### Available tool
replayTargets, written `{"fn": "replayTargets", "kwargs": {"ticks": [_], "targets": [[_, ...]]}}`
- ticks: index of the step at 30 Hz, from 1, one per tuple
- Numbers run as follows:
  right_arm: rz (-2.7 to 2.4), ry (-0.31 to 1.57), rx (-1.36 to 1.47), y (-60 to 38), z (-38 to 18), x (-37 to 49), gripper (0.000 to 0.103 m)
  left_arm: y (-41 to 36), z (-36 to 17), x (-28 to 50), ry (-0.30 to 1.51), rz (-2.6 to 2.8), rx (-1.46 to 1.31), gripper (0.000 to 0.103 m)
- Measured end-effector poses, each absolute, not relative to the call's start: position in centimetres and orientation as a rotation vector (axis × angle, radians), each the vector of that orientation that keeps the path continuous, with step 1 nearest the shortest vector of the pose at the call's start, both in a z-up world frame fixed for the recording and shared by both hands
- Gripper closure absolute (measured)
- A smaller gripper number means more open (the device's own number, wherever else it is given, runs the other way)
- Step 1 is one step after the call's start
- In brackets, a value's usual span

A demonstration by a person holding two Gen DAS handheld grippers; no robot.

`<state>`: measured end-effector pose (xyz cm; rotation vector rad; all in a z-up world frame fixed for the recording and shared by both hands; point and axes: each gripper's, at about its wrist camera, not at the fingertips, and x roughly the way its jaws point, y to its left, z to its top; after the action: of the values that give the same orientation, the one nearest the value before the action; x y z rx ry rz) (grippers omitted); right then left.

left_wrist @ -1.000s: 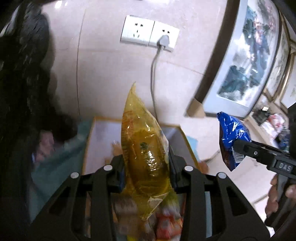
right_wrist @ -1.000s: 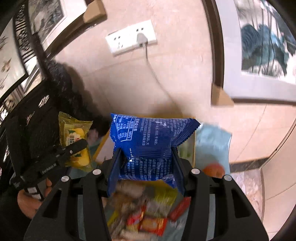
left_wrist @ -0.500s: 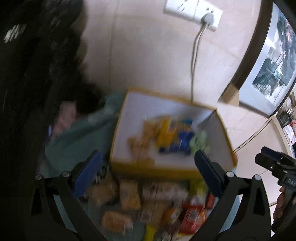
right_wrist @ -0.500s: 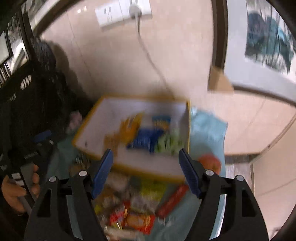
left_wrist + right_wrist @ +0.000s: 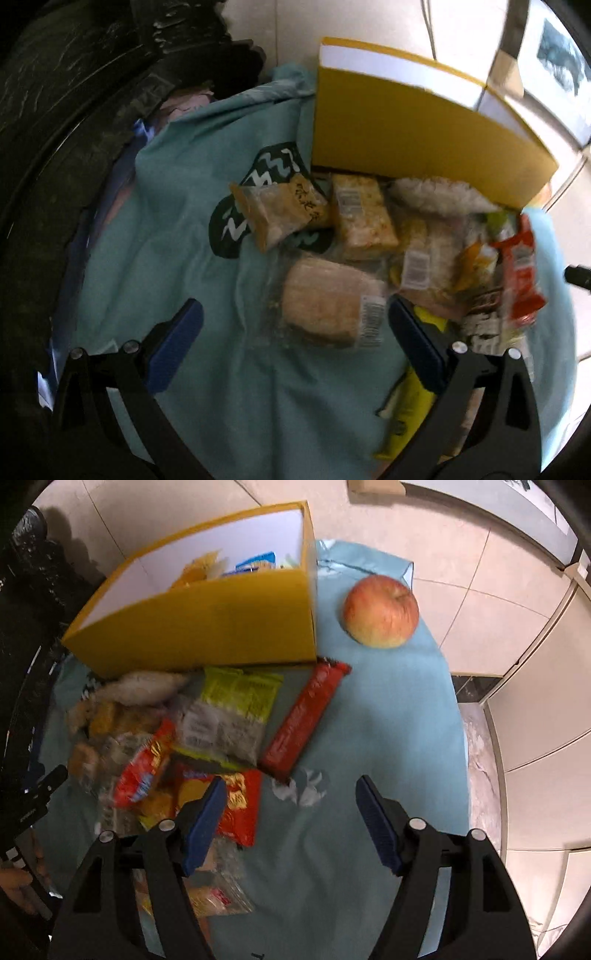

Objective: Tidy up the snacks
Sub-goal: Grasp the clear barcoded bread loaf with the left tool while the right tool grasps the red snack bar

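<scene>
**Yellow box waits as both grippers return empty**

Teal cloth (image 5: 369, 716) carries the unsorted snacks (image 5: 207, 723), heaped against the front wall of the box (image 5: 207, 627), where a few packets already lie. The left gripper (image 5: 295, 332), spread wide, straddles a pale wrapped cake (image 5: 325, 302), seemingly the next pick. The right gripper (image 5: 291, 812) is closing, nothing between its pads. An apple (image 5: 380, 611) sits apart.
</scene>
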<state>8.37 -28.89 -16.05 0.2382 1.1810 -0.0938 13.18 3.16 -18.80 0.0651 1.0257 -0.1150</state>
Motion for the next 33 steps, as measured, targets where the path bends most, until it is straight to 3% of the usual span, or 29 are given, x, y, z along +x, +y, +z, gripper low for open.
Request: {"fn": "replayTargets", "kwargs": {"ticks": [9, 12, 17, 20, 21, 24, 28, 29, 30, 31, 33], "targets": [[-0.111, 1.181, 0.216, -29.0, -16.2, 10.0, 0.034, -0.9, -23.8, 15.5, 1.094, -0.145, 0.324, 0.002], [-0.127, 1.196, 0.249, -29.7, -17.1, 11.0, 0.034, -1.0, -23.2, 14.8, 1.024, -0.152, 0.366, 0.032], [-0.193, 1.22, 0.227, -30.1, -18.8, 13.5, 0.036, -0.9, -21.6, 13.5, 0.988, -0.22, 0.311, 0.035], [-0.244, 1.229, 0.241, -30.6, -19.9, 15.0, 0.047, -0.9, -20.5, 13.0, 0.967, -0.232, 0.287, 0.035], [-0.259, 1.242, 0.23, -30.7, -20.4, 15.6, 0.064, -0.8, -20.2, 12.9, 0.965, -0.237, 0.278, 0.035], [-0.23, 1.242, 0.193, -30.2, -20.8, 17.0, 0.091, -0.7, -19.6, 12.6, 0.968, -0.249, 0.265, 0.034], [-0.225, 1.259, 0.233, -30.1, -20.7, 18.1, 0.08, -0.6, -19.2, 12.6, 0.97, -0.25, 0.257, 0.034], [-0.238, 1.27, 0.237, -30.3, -20.9, 18.2, 0.072, -0.7, -19.1, 12.4, 0.97, -0.25, 0.255, 0.034], [-0.261, 1.273, 0.233, -30.5, -21.0, 18.2, 0.057, -0.7, -19.2, 12.5, 0.971, -0.25, 0.256, 0.034], [-0.292, 1.275, 0.237, -30.8, -21.1, 18.2, 0.051, -0.7, -19.2, 12.4, 0.974, -0.249, 0.259, 0.033], [-0.265, 1.288, 0.295, -31.2, -21.7, 18.1, 0.049, -0.9, -19.3, 12.3, 0.98, -0.247, 0.262, 0.033]]}}
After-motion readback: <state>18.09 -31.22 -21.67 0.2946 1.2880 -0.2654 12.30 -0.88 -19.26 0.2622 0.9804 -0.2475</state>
